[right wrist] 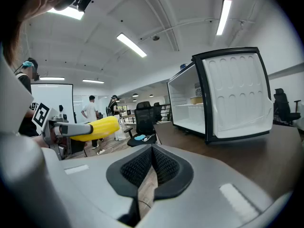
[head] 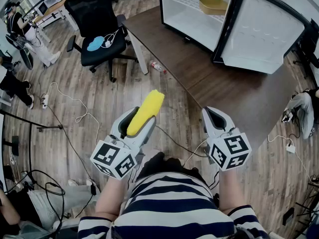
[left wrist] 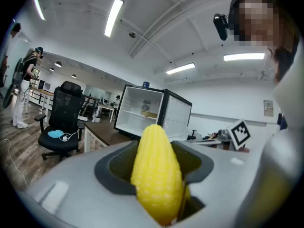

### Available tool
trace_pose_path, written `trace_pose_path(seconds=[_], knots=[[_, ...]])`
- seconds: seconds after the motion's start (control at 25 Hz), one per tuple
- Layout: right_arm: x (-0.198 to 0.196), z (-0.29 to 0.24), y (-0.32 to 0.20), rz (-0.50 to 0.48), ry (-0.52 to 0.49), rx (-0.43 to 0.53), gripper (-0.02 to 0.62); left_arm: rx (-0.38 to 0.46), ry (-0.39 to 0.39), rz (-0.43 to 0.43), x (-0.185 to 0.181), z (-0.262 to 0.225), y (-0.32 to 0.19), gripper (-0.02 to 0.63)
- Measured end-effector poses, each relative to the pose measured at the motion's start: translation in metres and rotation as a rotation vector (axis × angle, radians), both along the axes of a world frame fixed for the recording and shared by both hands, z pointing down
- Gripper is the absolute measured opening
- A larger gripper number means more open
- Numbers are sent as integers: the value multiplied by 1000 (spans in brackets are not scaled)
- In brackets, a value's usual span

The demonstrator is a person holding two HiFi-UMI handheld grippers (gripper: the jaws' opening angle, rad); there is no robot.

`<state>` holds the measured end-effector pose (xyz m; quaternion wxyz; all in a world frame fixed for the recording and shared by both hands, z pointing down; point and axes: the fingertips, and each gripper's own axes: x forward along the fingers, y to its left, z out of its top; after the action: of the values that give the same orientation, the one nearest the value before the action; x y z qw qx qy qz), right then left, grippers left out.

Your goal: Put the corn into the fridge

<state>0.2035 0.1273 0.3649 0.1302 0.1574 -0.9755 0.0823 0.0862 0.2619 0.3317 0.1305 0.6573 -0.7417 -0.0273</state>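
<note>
A yellow corn cob (head: 145, 111) sticks out forward from my left gripper (head: 134, 126), whose jaws are shut on its lower half; the same corn cob (left wrist: 156, 172) fills the left gripper view, and from the right gripper view the corn cob (right wrist: 95, 128) shows at the left. My right gripper (head: 215, 122) is held level with the left one, its jaws shut with nothing between them, as the right gripper (right wrist: 147, 175) view confirms. A small white fridge (head: 199, 14) stands on a brown table (head: 239, 96) ahead, its door (head: 261, 31) swung open to the right.
A yellow tray (head: 213, 5) lies on the fridge's upper shelf. A black office chair (head: 97, 29) stands at the left of the table. Cables (head: 75, 118) run across the wooden floor. A plastic bottle (head: 157, 66) lies by the table leg. People stand at the far left.
</note>
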Motion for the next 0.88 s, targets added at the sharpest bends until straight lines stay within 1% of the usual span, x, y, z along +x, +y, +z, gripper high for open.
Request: trace_pose_path(seconds=[0.2, 0.4, 0.52, 0.64, 0.88], knots=[[-15, -6, 1, 19, -42, -54, -9, 0, 8, 11, -17, -1, 5, 0], [-37, -13, 6, 19, -1, -17, -9, 4, 18, 29, -43, -7, 4, 0], [-51, -13, 8, 29, 13, -15, -9, 0, 24, 45, -55, -7, 4, 0], [-68, -10, 16, 14, 30, -9, -9, -4, 25, 50, -71, -4, 5, 0], [-96, -6, 16, 35, 39, -36, -9, -15, 39, 53, -104, 1, 8, 0]])
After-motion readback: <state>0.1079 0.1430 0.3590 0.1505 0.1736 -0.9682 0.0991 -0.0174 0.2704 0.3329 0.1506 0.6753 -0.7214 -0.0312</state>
